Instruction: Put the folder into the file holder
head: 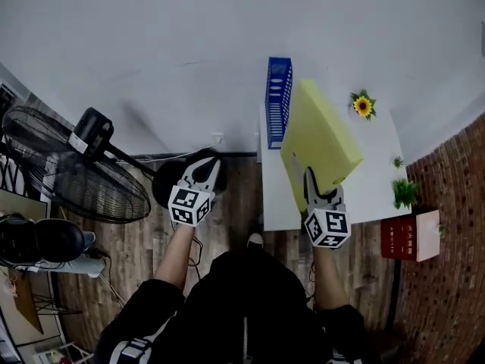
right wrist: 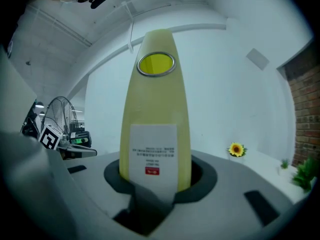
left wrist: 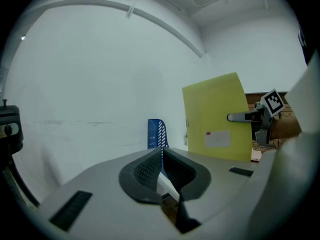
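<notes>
Fingers (right wrist: 205,175) of right gripper (head: 318,192) clamp folder (head: 322,139), left gripper (head: 203,170) closed empty; mid-carry, next I must align it with file holder (head: 278,89) at 11 o'clock.

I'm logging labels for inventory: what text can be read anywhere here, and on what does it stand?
Nothing is legible.
On the yellow folder, a white label on the spine: small print and a red mark, too blurred to read.
On the red box at the head view's right: pale characters, too small to read.
</notes>
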Demonstrator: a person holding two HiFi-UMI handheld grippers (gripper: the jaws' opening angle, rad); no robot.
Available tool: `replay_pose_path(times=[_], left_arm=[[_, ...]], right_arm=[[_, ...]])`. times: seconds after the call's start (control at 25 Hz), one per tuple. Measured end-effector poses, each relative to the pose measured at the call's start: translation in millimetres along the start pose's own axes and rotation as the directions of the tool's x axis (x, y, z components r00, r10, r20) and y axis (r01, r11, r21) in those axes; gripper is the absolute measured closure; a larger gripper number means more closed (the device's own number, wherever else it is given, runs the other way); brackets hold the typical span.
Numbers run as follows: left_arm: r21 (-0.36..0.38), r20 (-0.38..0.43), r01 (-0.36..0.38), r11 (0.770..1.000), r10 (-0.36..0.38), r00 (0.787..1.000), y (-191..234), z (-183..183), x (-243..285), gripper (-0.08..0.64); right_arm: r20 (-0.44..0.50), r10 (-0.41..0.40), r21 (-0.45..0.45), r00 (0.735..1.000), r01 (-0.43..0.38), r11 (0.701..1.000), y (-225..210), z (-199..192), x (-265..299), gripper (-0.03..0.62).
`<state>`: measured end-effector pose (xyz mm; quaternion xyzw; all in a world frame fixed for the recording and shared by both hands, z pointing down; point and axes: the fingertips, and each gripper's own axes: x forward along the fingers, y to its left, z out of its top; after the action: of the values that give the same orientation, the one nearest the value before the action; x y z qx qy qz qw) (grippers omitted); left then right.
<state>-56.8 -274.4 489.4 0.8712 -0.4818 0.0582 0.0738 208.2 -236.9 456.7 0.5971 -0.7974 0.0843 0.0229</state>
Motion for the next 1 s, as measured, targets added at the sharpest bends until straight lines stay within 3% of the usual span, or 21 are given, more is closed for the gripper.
replay_pose_path(times=[0.48, 1.0], left_arm=[[-0.034, -0.004, -0.036, 0.999, 0.036, 0.999, 54.8, -4.6, 42.2, 0.531], [-0.049, -0.016, 0.039, 0.998, -0.040, 0.999, 112.6, 3.9, 117.1, 0.531]], right_arm=[[0.027, -0.011, -0.012, 1.000, 0.012, 1.000, -8.5, 19.4, 75.4, 0.430], [0.056, -0.132, -0.009, 0.990, 0.132, 0.991, -11.2, 30.2, 163.5, 0.430]])
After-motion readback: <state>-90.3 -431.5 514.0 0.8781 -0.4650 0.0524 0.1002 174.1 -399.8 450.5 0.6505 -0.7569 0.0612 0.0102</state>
